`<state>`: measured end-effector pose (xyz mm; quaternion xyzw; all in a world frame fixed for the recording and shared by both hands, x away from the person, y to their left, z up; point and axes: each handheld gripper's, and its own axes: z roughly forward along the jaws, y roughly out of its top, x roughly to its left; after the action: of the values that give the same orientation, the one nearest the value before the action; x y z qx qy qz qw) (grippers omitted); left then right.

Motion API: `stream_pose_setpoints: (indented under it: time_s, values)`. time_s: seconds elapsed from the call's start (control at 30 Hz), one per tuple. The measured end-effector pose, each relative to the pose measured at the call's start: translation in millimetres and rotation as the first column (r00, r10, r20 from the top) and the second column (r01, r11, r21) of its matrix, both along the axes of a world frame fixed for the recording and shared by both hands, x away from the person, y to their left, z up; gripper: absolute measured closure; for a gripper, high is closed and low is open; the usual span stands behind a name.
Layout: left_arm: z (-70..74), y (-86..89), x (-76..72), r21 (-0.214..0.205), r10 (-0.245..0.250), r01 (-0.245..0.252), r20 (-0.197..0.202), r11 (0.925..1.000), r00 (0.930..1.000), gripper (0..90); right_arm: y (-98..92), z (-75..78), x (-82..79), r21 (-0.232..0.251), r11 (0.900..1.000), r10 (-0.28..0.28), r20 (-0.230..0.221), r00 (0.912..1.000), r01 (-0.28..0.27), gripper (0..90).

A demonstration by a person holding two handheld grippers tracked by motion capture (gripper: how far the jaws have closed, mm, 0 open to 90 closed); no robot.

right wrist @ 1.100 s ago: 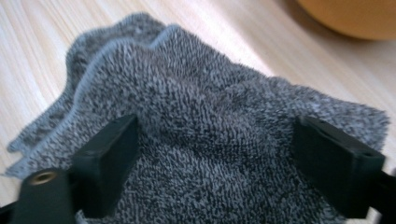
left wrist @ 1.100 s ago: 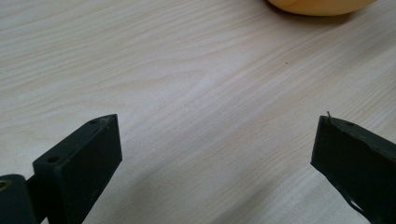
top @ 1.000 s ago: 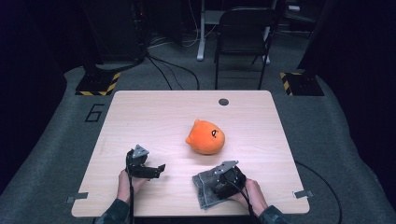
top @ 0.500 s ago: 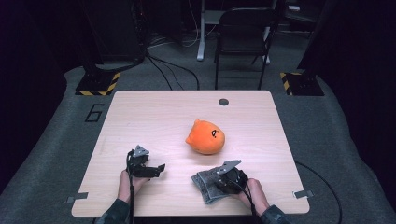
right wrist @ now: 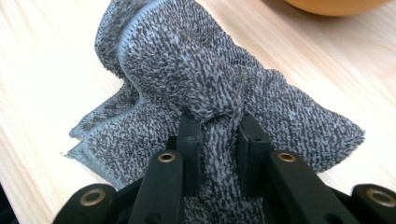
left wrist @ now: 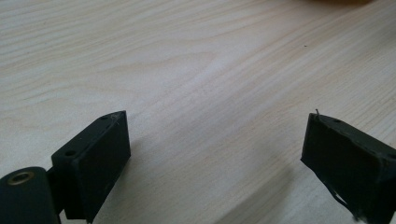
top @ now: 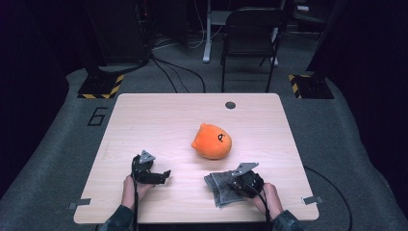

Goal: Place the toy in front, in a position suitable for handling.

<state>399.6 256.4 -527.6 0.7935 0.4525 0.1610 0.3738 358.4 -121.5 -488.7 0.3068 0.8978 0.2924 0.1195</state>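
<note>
The right gripper (right wrist: 217, 135) has just been closing, and its two black fingers (right wrist: 189, 140) now pinch a raised fold of the grey, speckled terry cloth (right wrist: 201, 70), which bunches up between them and spills forward beyond the fingertips. In the high view that cloth (top: 217, 186) lies on the pale wooden table (top: 159, 120), partly under the right gripper (top: 235, 185), with its loose edges spread toward the person's left. Past the fingertips and a little off to one side sits the round orange plush toy with a small face (top: 212, 141), near the cloth but apart from it; its lower curve shows at the top edge of the right gripper view (right wrist: 336, 5).

The left gripper (left wrist: 215, 154) stands with its fingers wide apart, nothing between them but bare wood grain. In the high view it (top: 163, 175) rests low over the table, well apart from the cloth.

As I judge it, the work is at an early stage: the grasp on the cloth looks secured, but the cloth is not yet lifted clear, since most of it lies flat on the wood. What seems left is to raise or drag it, perhaps toward the plush toy, though the pictures do not settle where it should go. The left gripper has no share in it yet
</note>
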Motion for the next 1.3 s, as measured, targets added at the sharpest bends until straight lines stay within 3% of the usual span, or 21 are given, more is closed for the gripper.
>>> stream_pose_setpoints:
  time_s: [0.3, 0.43, 0.47, 0.63, 1.13, 1.27, 1.3]
  values:
    - [-1.5, -1.8, -1.5, 0.016, -0.004, 0.003, 0.017, 0.9999, 0.9999, 6.5, -29.1, 6.6, 3.7, 0.02, 0.9958, -0.09, 0.002, 0.9959, 0.09, 74.3]
    - [-1.8, -3.8, -1.6, 0.04, -0.008, 0.007, 0.025, 0.9992, 0.9997, 5.9, -42.1, 8.4, 7.6, 0.028, 0.9913, -0.129, 0.004, 0.9916, 0.129, 74.2]
    - [-1.7, -4.3, -1.7, 0.046, -0.009, 0.008, 0.023, 0.9989, 0.9997, 5.6, -47.0, 8.9, 8.9, 0.034, 0.9863, -0.161, 0.001, 0.9869, 0.161, 74.1]
    - [-1.7, -4.5, -1.6, 0.052, -0.011, 0.01, 0.026, 0.9986, 0.9996, 5.4, -55.0, 10.7, 11.4, 0.036, 0.982, -0.186, 0.008, 0.9825, 0.185, 74.1]
    - [-2.2, -6.9, -2.0, 0.075, -0.013, 0.011, 0.033, 0.9972, 0.9994, 5.0, -83.2, 17.6, 29.7, 0.069, 0.95, -0.308, 0.045, 0.9503, 0.305, 74.0]
    - [-1.9, -7.0, -2.0, 0.084, -0.017, 0.014, 0.03, 0.9964, 0.9994, 5.0, -92.2, 20.0, 40.1, 0.08, 0.9323, -0.357, 0.049, 0.9328, 0.353, 73.9]
    - [-1.9, -7.0, -2.0, 0.084, -0.017, 0.014, 0.03, 0.9964, 0.9994, 5.0, -92.2, 20.0, 40.1, 0.08, 0.9323, -0.357, 0.049, 0.9328, 0.353, 73.9]
